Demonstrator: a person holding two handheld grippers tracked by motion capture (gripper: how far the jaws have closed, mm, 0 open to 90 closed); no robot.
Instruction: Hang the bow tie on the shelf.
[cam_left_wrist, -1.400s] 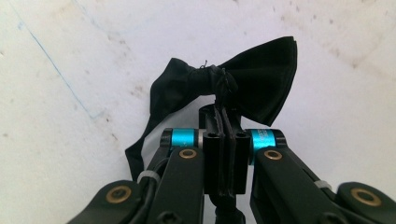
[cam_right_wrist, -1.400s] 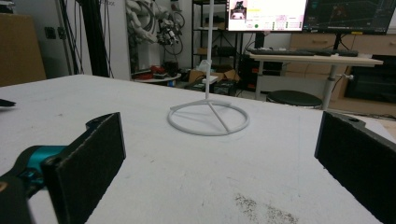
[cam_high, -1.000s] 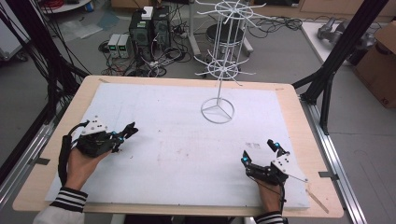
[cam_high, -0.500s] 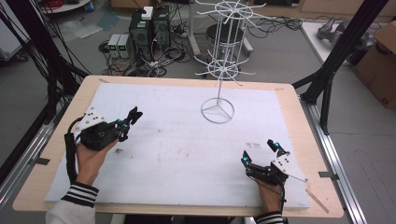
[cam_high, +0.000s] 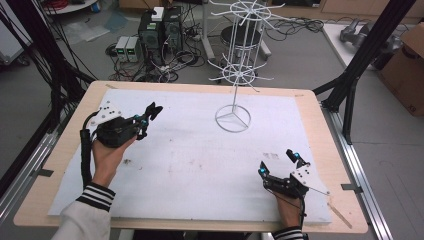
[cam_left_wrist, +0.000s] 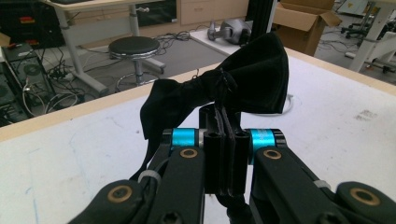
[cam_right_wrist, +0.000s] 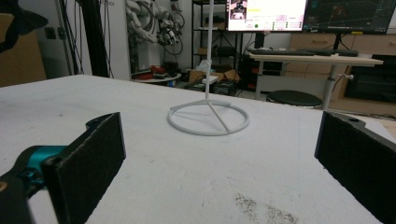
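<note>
A black bow tie (cam_left_wrist: 254, 77) sticks out of my left gripper (cam_left_wrist: 223, 122), whose jaws are shut on its middle knot. From above, that gripper (cam_high: 145, 119) is over the left part of the white mat, with the bow tie (cam_high: 152, 109) pointing toward the white wire display stand (cam_high: 233, 120). The stand's ring base rests on the mat at the far middle and its tiers of hooks (cam_high: 240, 75) rise above. Near the mat's front right, my right gripper (cam_high: 278, 162) stands open and holds nothing. In the right gripper view its jaws are wide apart and frame the stand's base (cam_right_wrist: 208, 119).
The white mat (cam_high: 190, 160) covers a wooden table (cam_high: 320, 130). Black frame posts (cam_high: 360, 60) stand at the right and left edges. Computers and cables (cam_high: 160, 35) lie on the floor beyond the far edge, and a cardboard box (cam_high: 405, 60) sits at the right.
My left gripper has moved away from the person and slightly right with the bow tie in it. The right gripper has stayed in place.
</note>
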